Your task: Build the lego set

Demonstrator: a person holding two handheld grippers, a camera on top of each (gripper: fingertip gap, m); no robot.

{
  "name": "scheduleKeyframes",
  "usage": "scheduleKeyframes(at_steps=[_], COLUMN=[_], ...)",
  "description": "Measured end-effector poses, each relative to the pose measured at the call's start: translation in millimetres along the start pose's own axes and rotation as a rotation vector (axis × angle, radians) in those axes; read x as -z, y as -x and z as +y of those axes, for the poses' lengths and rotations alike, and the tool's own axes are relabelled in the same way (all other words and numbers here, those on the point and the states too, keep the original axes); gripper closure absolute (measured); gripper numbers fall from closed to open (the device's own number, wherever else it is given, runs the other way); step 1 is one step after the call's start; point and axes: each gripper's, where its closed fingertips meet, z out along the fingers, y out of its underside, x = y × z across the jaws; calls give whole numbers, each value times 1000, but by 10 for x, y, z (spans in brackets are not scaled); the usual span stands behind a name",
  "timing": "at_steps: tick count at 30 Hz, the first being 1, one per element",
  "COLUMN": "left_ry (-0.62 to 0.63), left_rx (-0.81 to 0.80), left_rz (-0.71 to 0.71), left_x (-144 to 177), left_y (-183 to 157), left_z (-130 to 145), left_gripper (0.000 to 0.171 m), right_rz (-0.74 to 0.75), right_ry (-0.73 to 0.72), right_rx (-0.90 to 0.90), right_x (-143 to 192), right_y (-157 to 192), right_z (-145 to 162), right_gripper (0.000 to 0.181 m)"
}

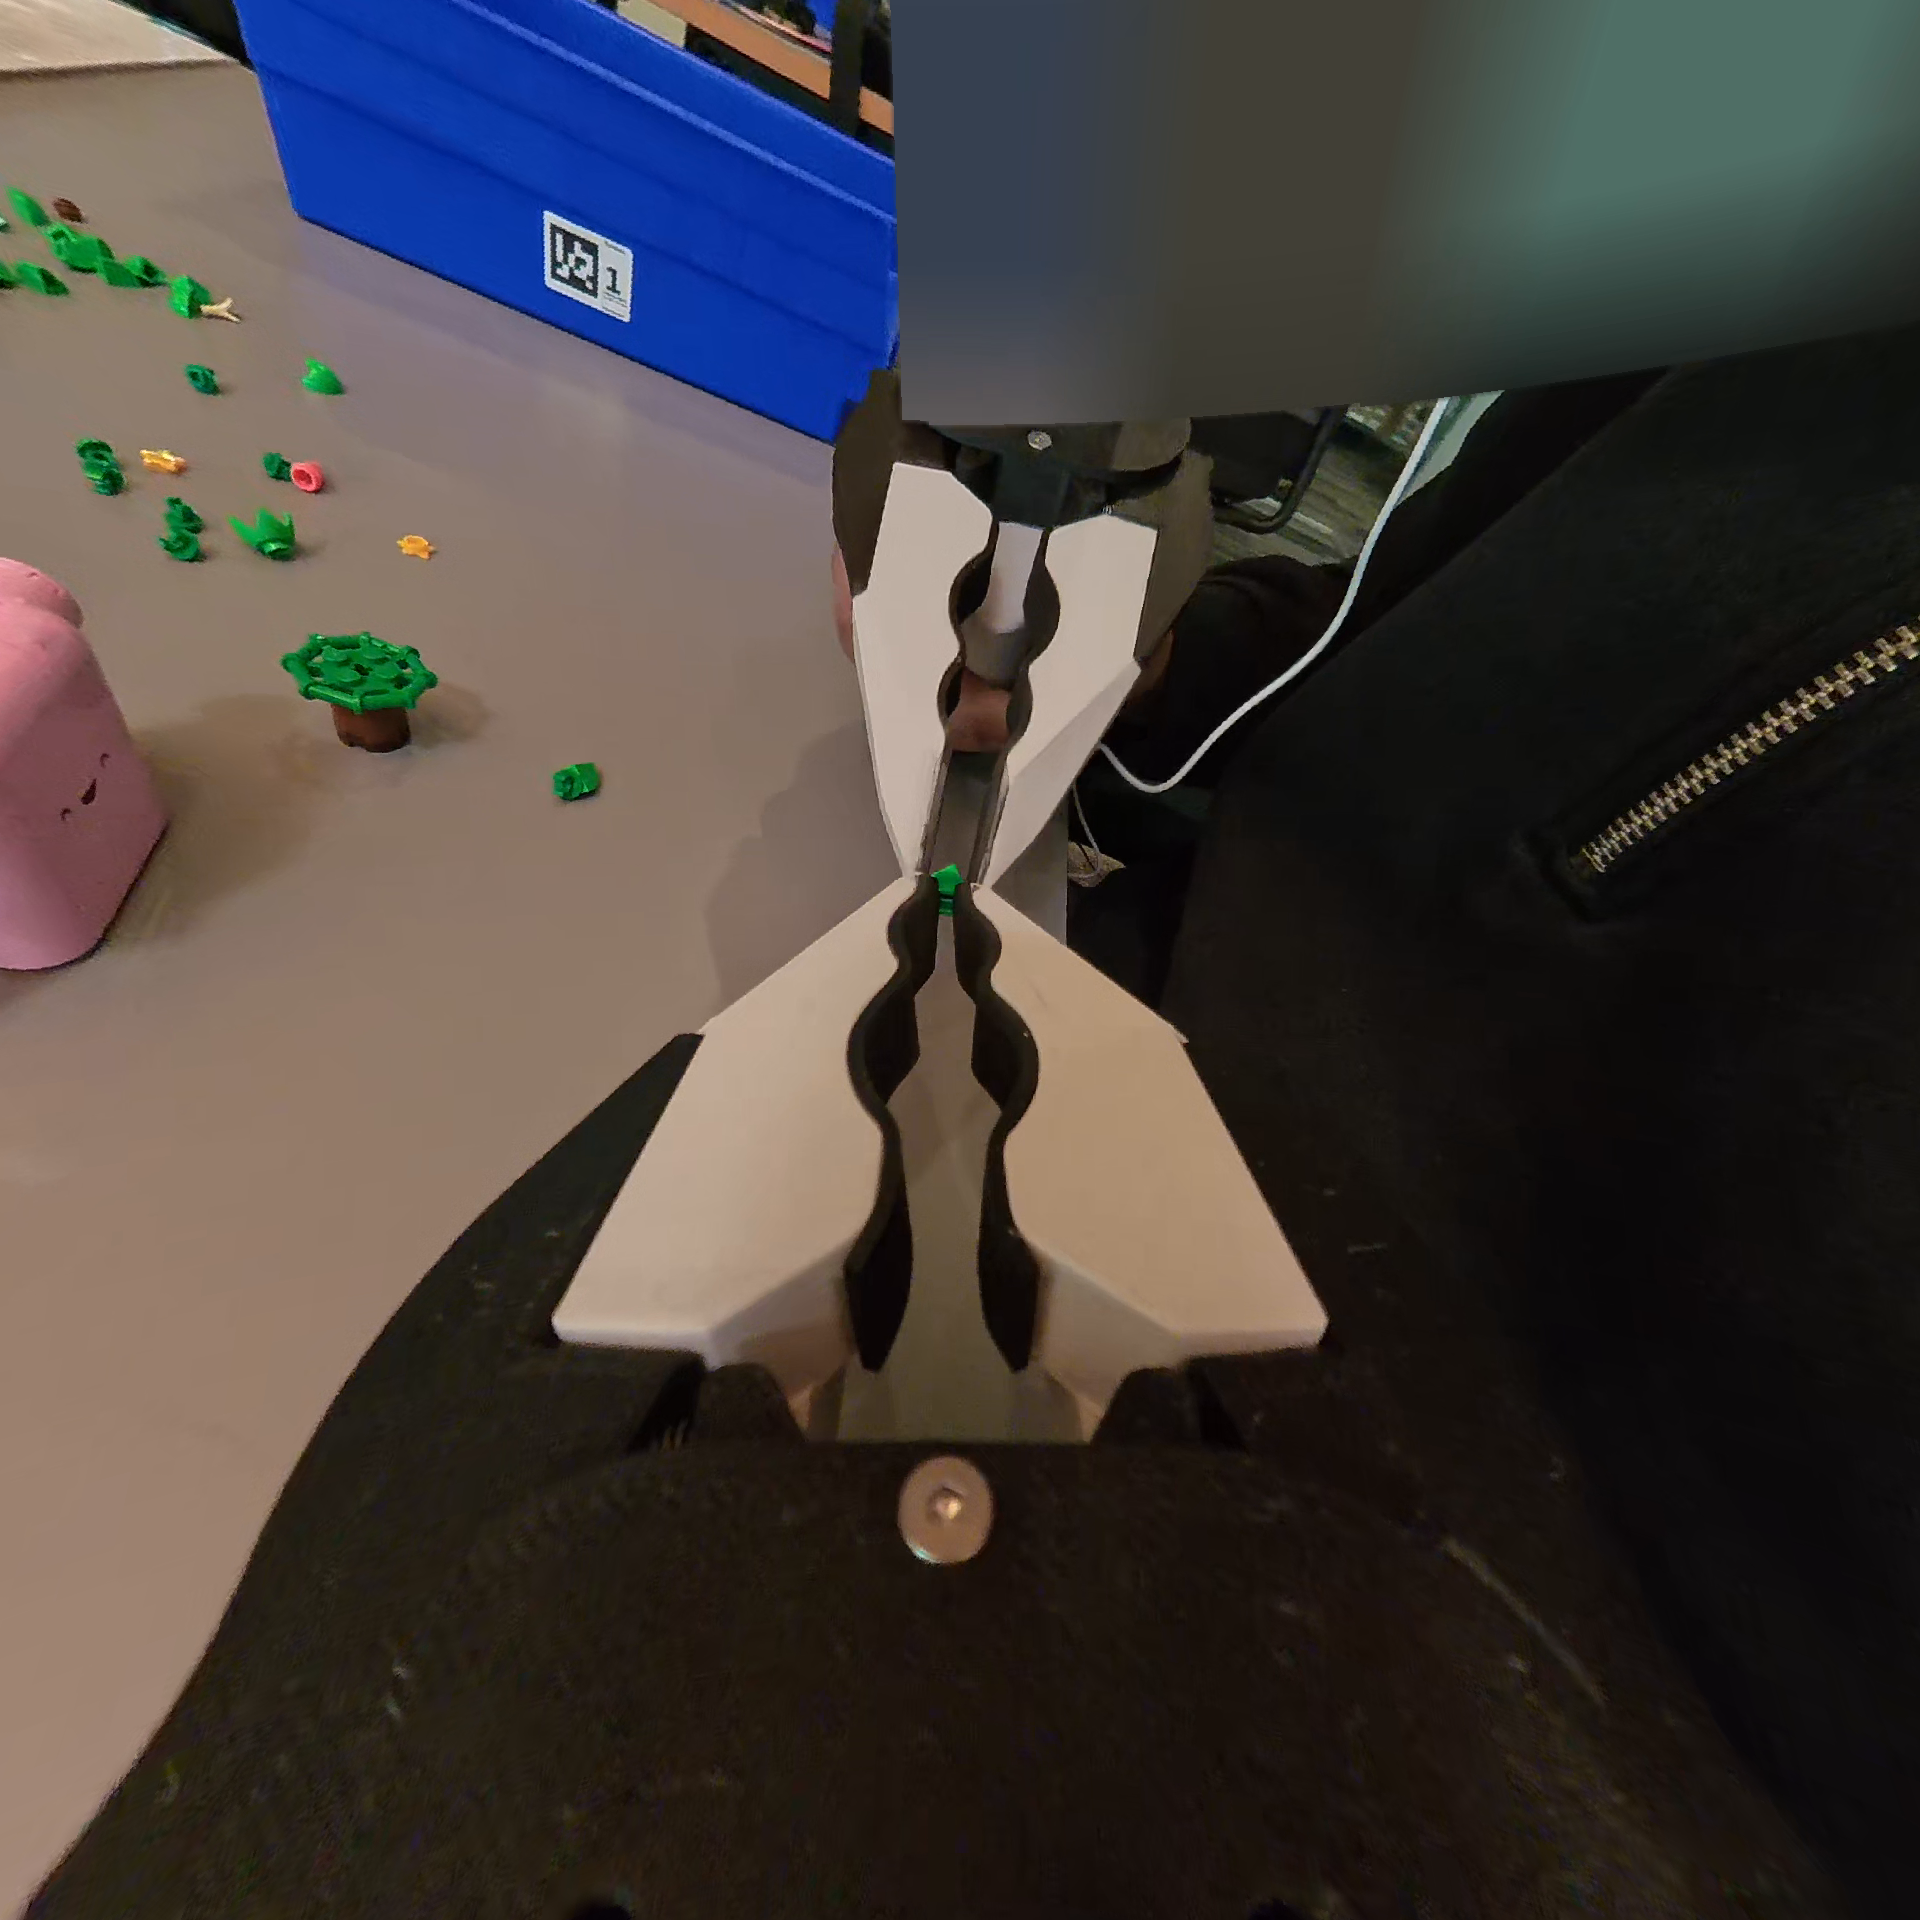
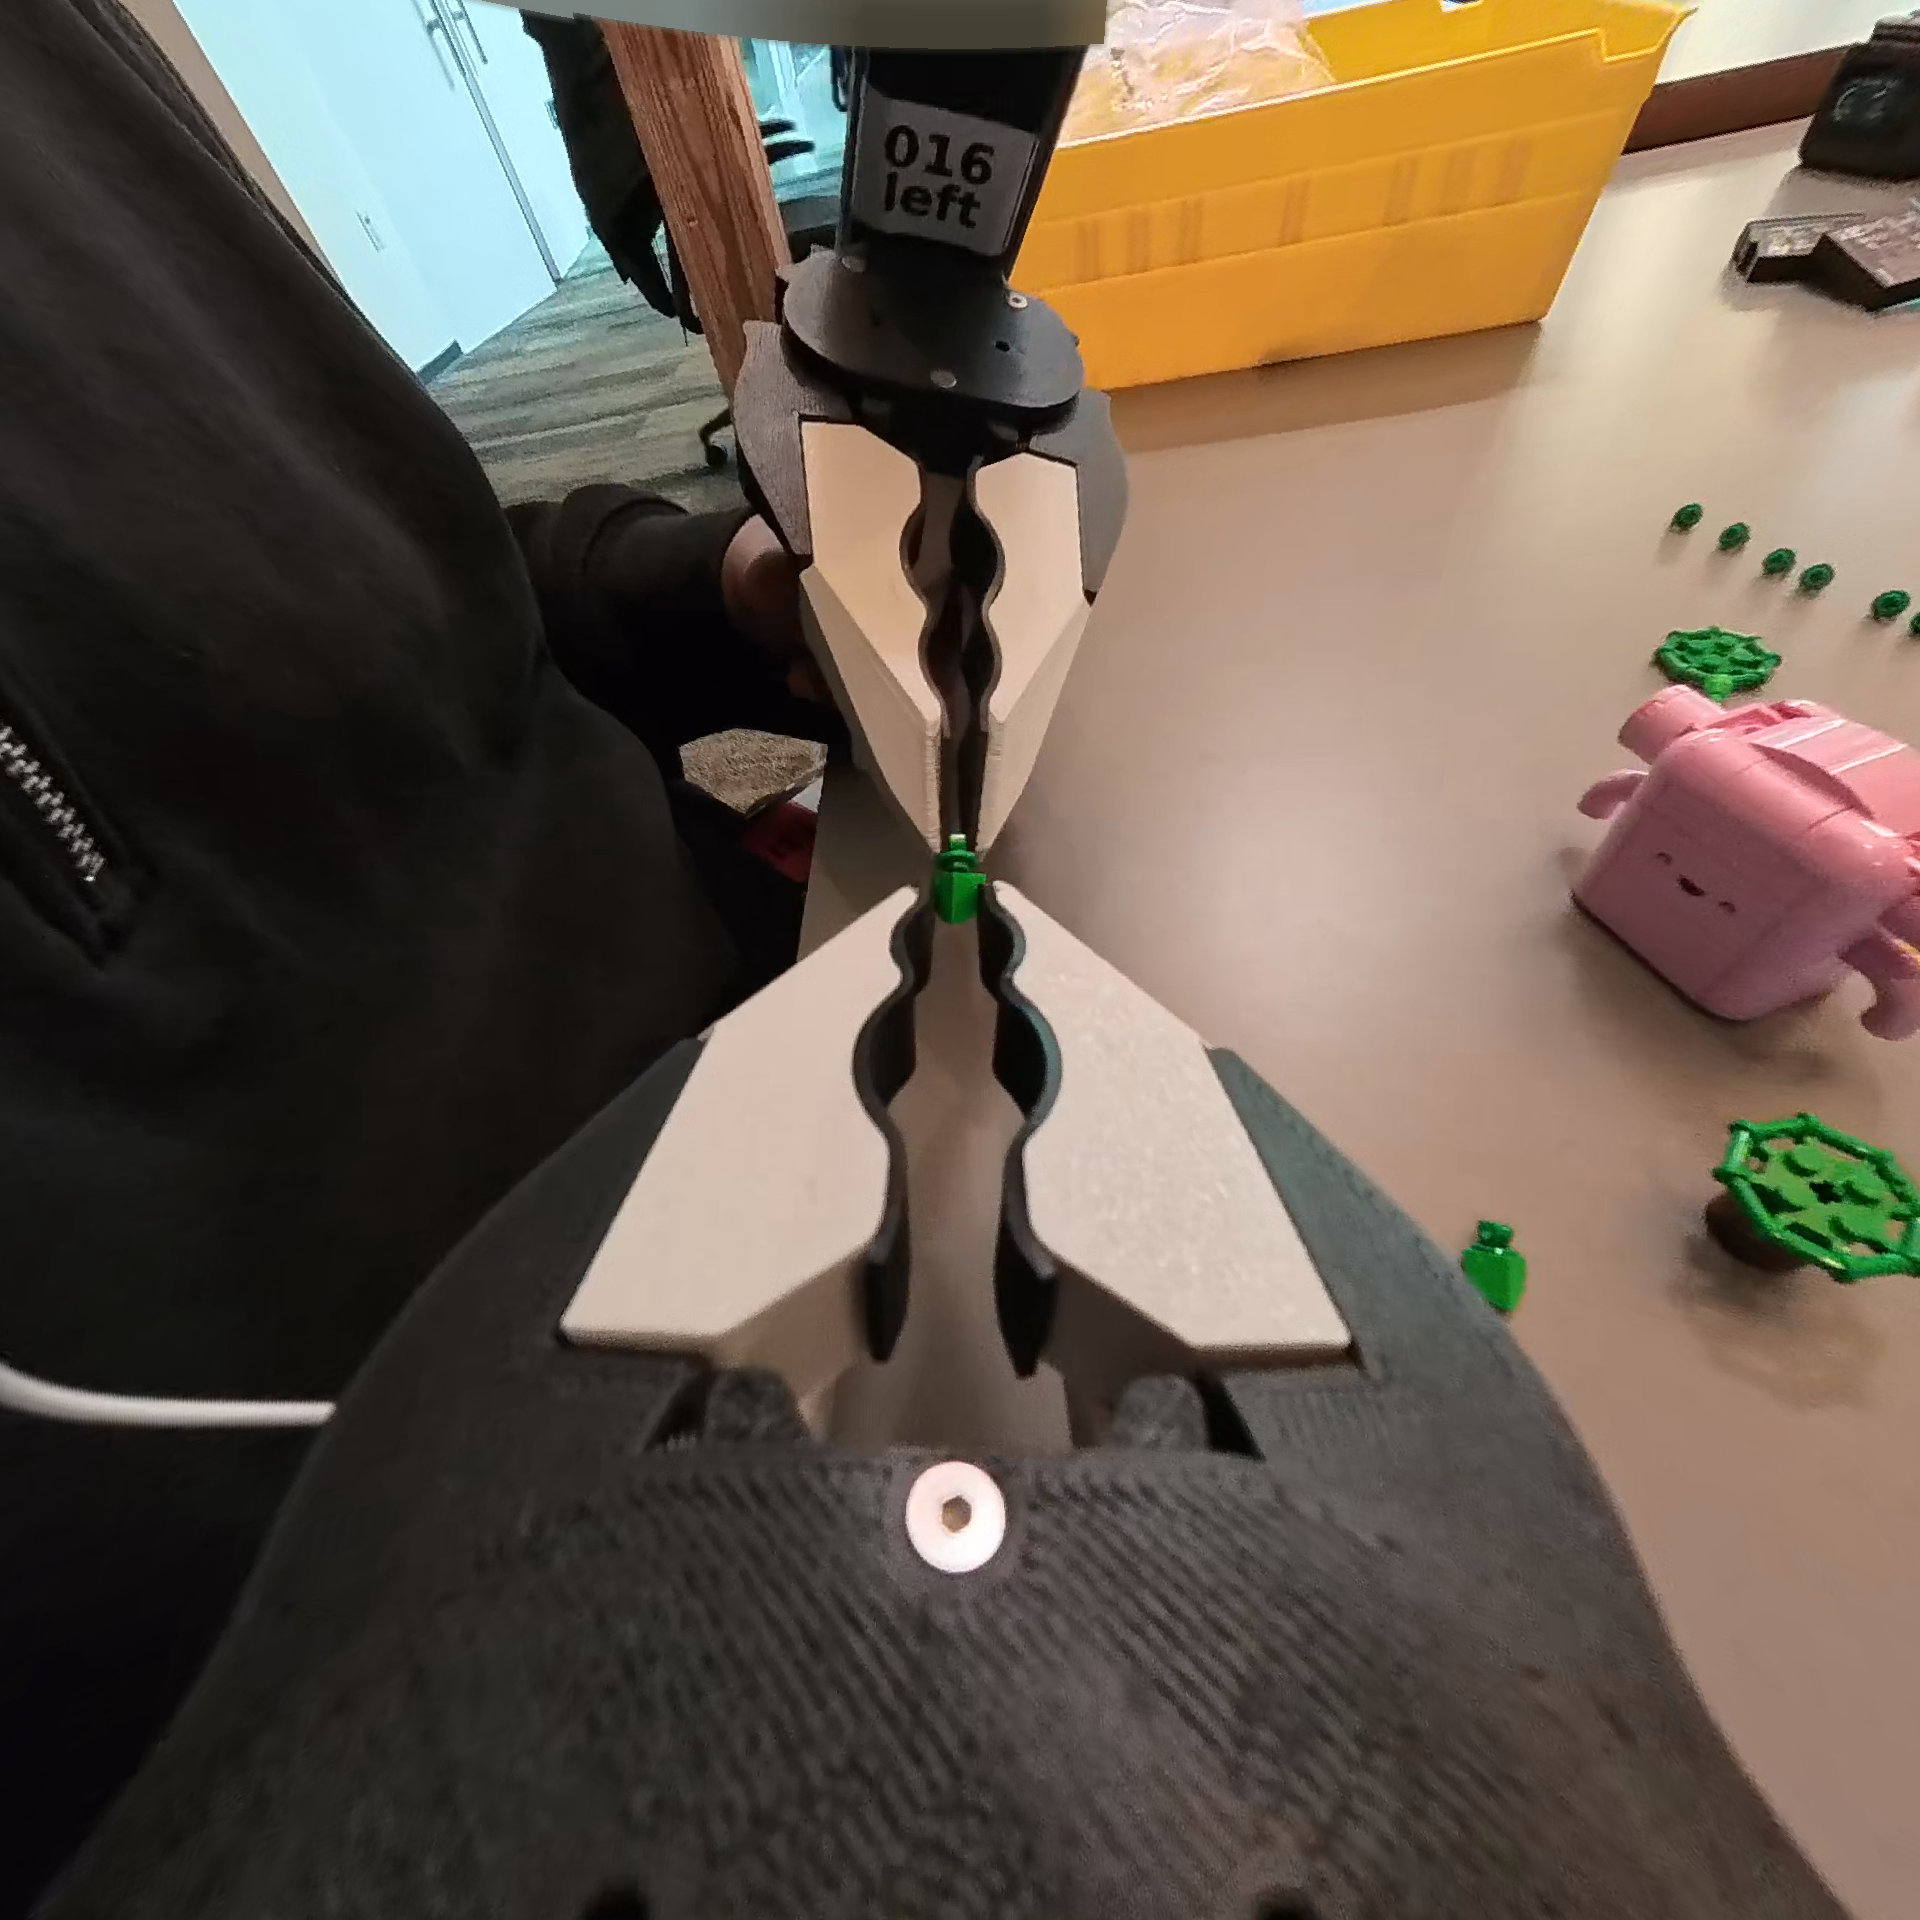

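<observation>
Tip to tip above the table edge, the left gripper (image 1: pixel 943 902) and right gripper (image 2: pixel 954 902) each pinch small green lego pieces (image 2: pixel 954 883) — jaws nearly closed — pink figure (image 2: pixel 1756 852) off to the right gripper's right.

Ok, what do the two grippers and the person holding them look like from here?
Both grippers, left and right, have pale angular fingers lined with wavy black pads on black textured bodies. The left one carries a white label. The person wears a black jacket with a metal zip; a white cable runs across it.

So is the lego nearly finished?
Not nearly. Done: one green web-shaped top sits on a brown stump. In hand: the left claw and right claw both pinch tiny green pieces, tip to tip. Left: scattered loose green leaf bits on the grey table.
</observation>
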Motion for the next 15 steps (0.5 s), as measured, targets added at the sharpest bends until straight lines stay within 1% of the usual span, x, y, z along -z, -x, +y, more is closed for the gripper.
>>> scheduleKeyframes(at_steps=[15], left_ry=[-15], left_rx=[-12], left_rz=[11], left_x=[10], left_y=[-24], left_z=[-20], left_gripper=[171], right_rz=[-34], right_ry=[-29], right_rx=[-23], right_x=[13], right_y=[23], right_z=[-44], right_gripper=[175])
